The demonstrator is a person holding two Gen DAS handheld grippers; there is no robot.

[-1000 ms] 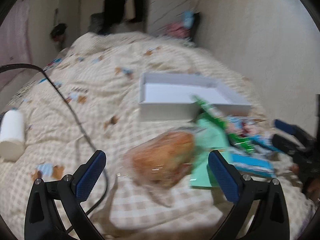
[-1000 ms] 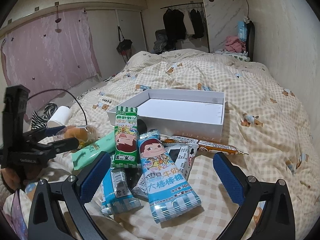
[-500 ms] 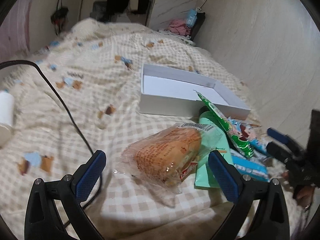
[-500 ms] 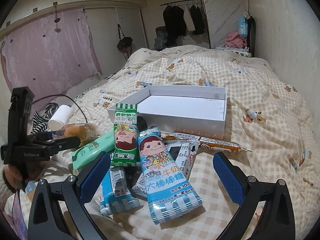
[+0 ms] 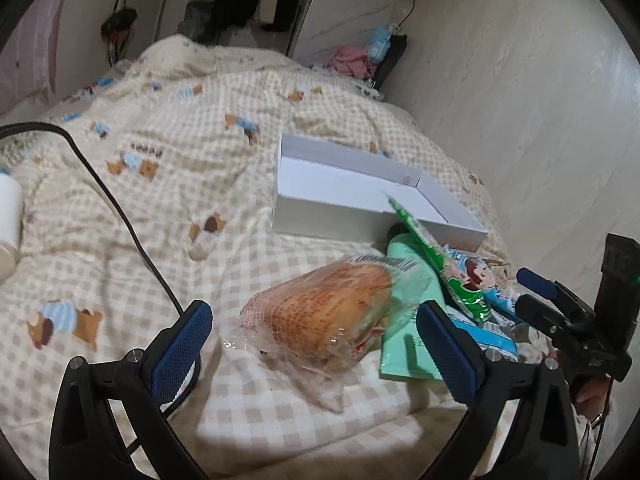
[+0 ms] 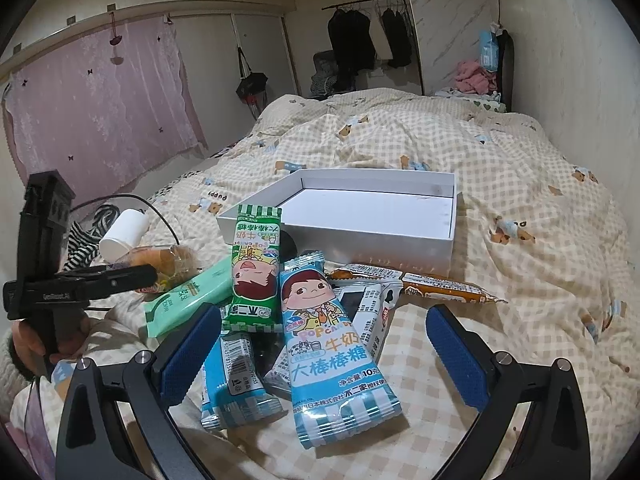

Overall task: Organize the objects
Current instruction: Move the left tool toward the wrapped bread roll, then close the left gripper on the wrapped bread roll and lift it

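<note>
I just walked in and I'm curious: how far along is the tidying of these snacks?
Barely begun. The white box holds nothing. Both grippers are open and hold nothing: the left gripper frames the wrapped bread, the right gripper the blue candy pack. The green candy pack and the others lie outside.

Around the plain white box (image 6: 360,236) we see a cream-and-tan checked bedspread (image 6: 520,184) with small bears, a green-striped candy pack (image 6: 254,268), a blue-and-white striped candy pack (image 6: 332,344), and a mint-green packet (image 6: 184,296).
</note>
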